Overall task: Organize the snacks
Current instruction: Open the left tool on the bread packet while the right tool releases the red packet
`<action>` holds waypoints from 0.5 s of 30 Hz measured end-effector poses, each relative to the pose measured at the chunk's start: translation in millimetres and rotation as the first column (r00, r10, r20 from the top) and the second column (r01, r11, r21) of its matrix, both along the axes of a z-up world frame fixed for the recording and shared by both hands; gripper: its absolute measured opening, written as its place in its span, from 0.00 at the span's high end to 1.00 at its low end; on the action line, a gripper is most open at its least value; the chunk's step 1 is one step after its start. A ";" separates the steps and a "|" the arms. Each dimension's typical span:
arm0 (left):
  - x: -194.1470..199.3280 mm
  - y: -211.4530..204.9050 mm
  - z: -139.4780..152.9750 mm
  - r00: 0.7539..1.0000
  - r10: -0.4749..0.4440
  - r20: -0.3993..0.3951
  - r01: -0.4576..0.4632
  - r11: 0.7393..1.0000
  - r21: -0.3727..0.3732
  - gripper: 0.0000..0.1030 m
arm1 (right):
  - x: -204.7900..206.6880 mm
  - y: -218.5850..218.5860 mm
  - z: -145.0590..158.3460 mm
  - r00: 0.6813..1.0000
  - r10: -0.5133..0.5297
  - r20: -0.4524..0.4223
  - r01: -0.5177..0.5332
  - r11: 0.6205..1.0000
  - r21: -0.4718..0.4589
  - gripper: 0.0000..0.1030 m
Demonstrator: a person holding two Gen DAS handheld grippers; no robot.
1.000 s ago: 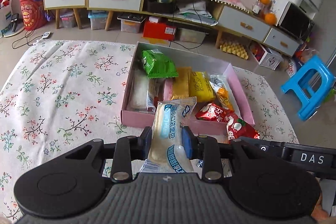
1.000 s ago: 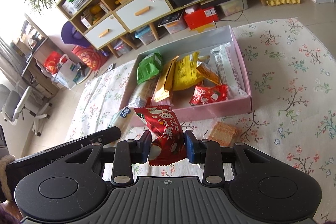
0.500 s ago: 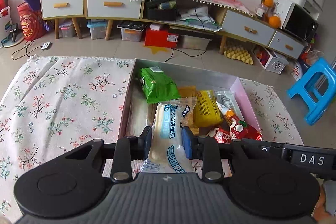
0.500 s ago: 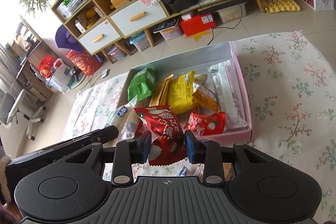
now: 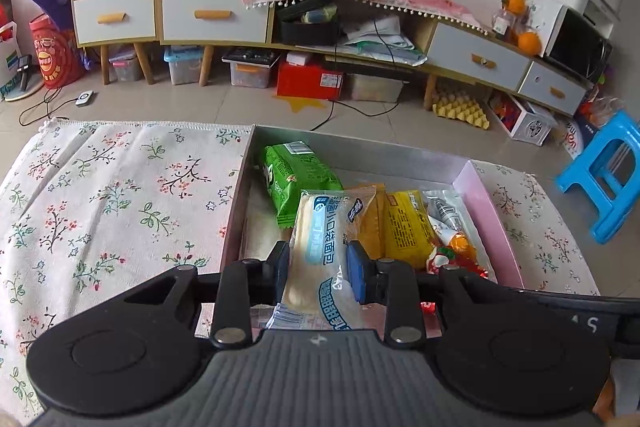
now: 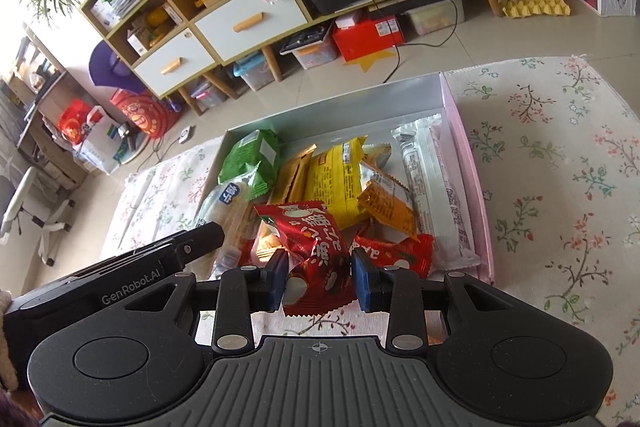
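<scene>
Left claw (image 5: 319,269) pinching a clear bread packet (image 5: 320,259); right claw (image 6: 320,277) pinching a red snack packet (image 6: 314,253). Both packets hang over the 6 o'clock edge of the pink box (image 6: 472,179), which holds the other snacks on the floral-clothed desk (image 6: 560,155).

Your R gripper (image 6: 319,281): jaws clamped on red snack pkt (image 6: 312,251), over near edge of pink box (image 6: 476,187). Box holds green pkt (image 6: 252,161), yellow pkt (image 6: 340,179), white bar (image 6: 436,187). L gripper (image 6: 176,251) beside, w/ bread pkt (image 6: 222,205).
</scene>
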State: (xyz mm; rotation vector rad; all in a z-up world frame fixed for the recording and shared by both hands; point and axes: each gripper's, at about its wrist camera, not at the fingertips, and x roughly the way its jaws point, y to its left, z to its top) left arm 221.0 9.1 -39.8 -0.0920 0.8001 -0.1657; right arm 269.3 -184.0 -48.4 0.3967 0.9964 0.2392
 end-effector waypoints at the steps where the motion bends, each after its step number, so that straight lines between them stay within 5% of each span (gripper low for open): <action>1: 0.2 -0.6 -0.5 1.000 -0.004 0.003 0.004 1.000 0.000 0.72 | 0.8 1.2 -1.8 1.000 0.000 -0.001 0.000 1.000 -0.003 0.68; 15: 1.7 6.2 0.0 1.000 -0.016 0.019 0.016 1.000 -0.011 0.66 | 7.1 -3.5 -10.7 1.000 -0.029 -0.009 0.030 0.997 0.076 0.64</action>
